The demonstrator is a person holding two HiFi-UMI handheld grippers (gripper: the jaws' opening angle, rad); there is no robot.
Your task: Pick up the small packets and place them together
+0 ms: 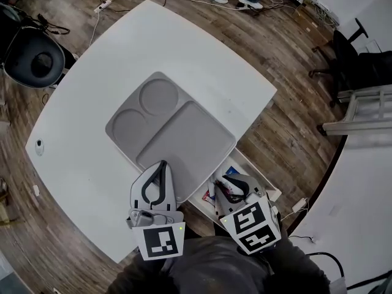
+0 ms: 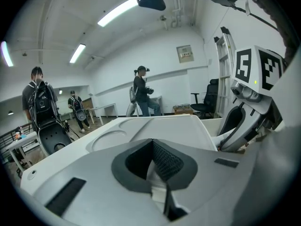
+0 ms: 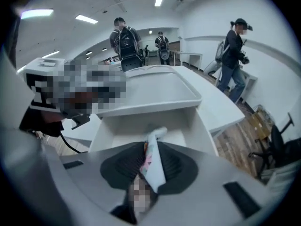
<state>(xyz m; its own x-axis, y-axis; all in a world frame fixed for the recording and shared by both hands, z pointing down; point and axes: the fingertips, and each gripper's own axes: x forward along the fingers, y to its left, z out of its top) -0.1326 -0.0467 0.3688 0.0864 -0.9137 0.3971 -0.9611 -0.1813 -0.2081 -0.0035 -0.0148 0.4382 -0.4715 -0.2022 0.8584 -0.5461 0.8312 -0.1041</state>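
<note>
A grey tray (image 1: 184,139) with two round wells and one large compartment lies empty on the white table (image 1: 202,60). Under the table's near right edge, a white drawer (image 1: 248,164) stands open with colourful packets (image 1: 229,171) inside. My right gripper (image 1: 222,190) hangs over that drawer, shut on a small white packet (image 3: 153,166) with pink print that sticks out past the pads. My left gripper (image 1: 162,165) rests above the tray's near edge, jaws together with nothing held. In the left gripper view the tray (image 2: 160,128) stretches ahead of the shut left gripper (image 2: 153,144).
A small round object (image 1: 40,146) sits near the table's left edge. A black chair (image 1: 37,60) stands at the far left and another (image 1: 349,60) at the right. A second white table (image 1: 367,201) lies to the right. People (image 2: 141,91) stand beyond the table.
</note>
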